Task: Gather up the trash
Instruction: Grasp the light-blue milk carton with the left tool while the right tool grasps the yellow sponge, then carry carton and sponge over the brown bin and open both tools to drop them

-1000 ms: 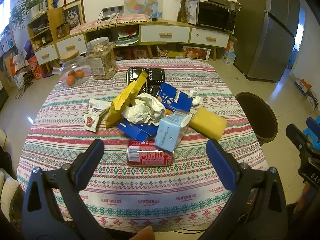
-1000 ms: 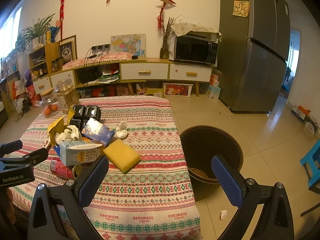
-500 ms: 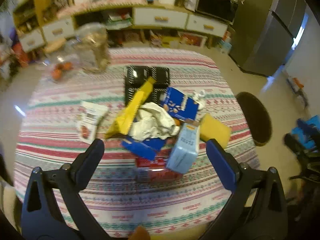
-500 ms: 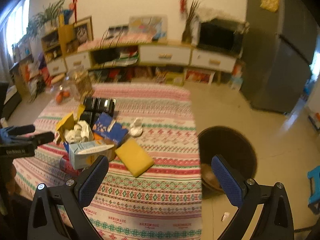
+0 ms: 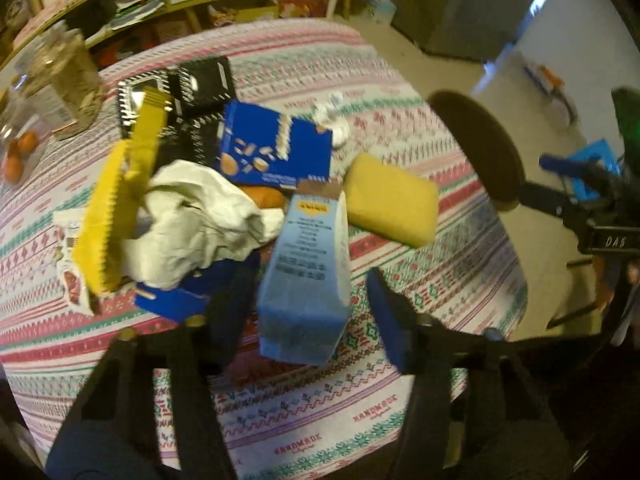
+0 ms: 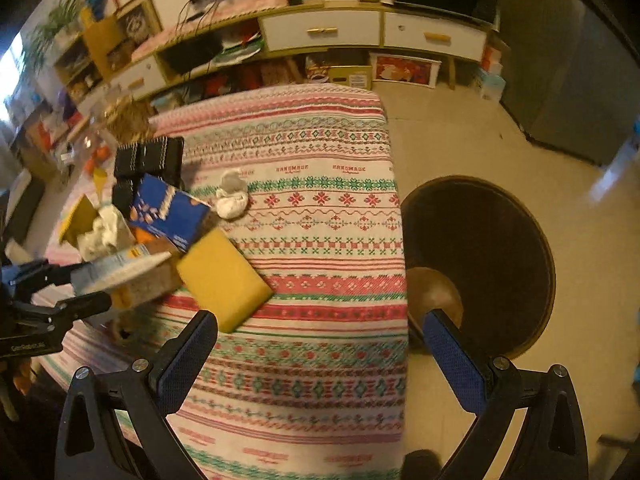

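A pile of trash lies on the patterned tablecloth [image 5: 400, 128]: a light blue carton [image 5: 306, 268], a yellow sponge [image 5: 390, 200], a dark blue snack box [image 5: 276, 146], crumpled white paper [image 5: 196, 220], a yellow wrapper [image 5: 116, 204]. My left gripper [image 5: 308, 312] is open, its fingers on either side of the light blue carton's near end, not touching it as far as the blur shows. My right gripper [image 6: 320, 352] is open and empty above the table's right edge, with the yellow sponge [image 6: 222, 276] just ahead of its left finger. A dark round bin [image 6: 480, 264] stands on the floor beside the table.
Black trays [image 5: 188, 88], a glass jar [image 5: 68, 80] and a jar with oranges [image 5: 16, 152] stand at the table's far side. A small white tissue wad [image 6: 232, 200] lies mid-table. A sideboard [image 6: 320, 32] and fridge [image 6: 580, 80] stand beyond.
My left gripper has moved forward and down to the pile and narrowed, its fingers now flanking the light blue carton. My right gripper has tilted down toward the table edge and bin.
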A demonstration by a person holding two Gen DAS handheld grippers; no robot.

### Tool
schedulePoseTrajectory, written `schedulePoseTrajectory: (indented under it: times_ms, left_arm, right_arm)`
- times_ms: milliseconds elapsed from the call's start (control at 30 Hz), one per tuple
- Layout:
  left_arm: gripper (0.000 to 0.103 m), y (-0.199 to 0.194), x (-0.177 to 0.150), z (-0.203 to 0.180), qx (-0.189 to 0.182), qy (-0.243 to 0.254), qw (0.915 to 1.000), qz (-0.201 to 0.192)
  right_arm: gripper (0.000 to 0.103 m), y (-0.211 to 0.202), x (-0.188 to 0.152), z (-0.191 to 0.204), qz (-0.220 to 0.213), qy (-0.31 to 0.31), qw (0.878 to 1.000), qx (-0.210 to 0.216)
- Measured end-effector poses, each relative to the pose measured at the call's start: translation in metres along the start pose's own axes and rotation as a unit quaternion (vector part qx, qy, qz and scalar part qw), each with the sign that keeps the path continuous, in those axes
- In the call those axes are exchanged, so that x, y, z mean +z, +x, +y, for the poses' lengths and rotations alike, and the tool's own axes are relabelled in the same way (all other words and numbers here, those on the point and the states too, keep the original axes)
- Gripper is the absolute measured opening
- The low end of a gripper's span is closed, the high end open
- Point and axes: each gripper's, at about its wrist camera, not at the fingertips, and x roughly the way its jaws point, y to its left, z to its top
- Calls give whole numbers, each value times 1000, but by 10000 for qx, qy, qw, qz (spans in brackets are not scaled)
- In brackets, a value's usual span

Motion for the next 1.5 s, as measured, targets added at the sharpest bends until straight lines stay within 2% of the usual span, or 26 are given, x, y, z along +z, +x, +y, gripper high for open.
schedulePoseTrajectory:
  times_ms: [33, 67, 167, 367, 500, 733, 867, 933, 1000, 1200, 1300, 1500]
  left_arm:
    - [41, 3, 0, -1, 21, 65, 10000, 8]
    - [40, 4, 0, 0, 19, 99, 9999, -5]
    - [39, -3, -3, 3, -122, 61, 9997, -201]
    - [39, -36, -6, 14, -374, -85, 9969, -681]
    - [39, -47, -8, 26, -365, -297, 9948, -906]
    - [39, -56, -13, 43, -336, -539, 9922, -1068]
    - [39, -59, -14, 44, -335, -561, 9914, -1136]
    - [39, -61, -13, 42, -272, -526, 9911, -1190]
    - [39, -63, -13, 42, -220, -517, 9908, -1234]
    - [39, -63, -13, 42, -131, -542, 9900, -1296]
    - [39, -67, -15, 37, -83, -506, 9893, -1362]
    - [39, -67, -11, 22, -147, -476, 9880, -1459]
  right_arm:
    - [103, 5, -1, 3, 84, -95, 9999, 1]
    - [103, 8, -1, 3, 152, -155, 9998, 39]
    - [103, 22, -2, 12, 346, -391, 9984, 201]
    - [103, 42, -1, 39, 511, -873, 9945, 259]
    - [103, 57, 5, 55, 582, -1087, 9920, 271]
    - [102, 90, 14, 69, 740, -1338, 9875, 370]
    - [97, 98, 17, 76, 759, -1464, 9852, 476]
    - [90, 102, 17, 78, 777, -1544, 9838, 479]
    - [69, 109, 18, 84, 838, -1568, 9829, 475]
    - [64, 107, 21, 87, 892, -1421, 9850, 412]
    - [64, 89, 20, 84, 766, -1286, 9875, 494]
    - [64, 57, 18, 51, 465, -773, 9950, 418]
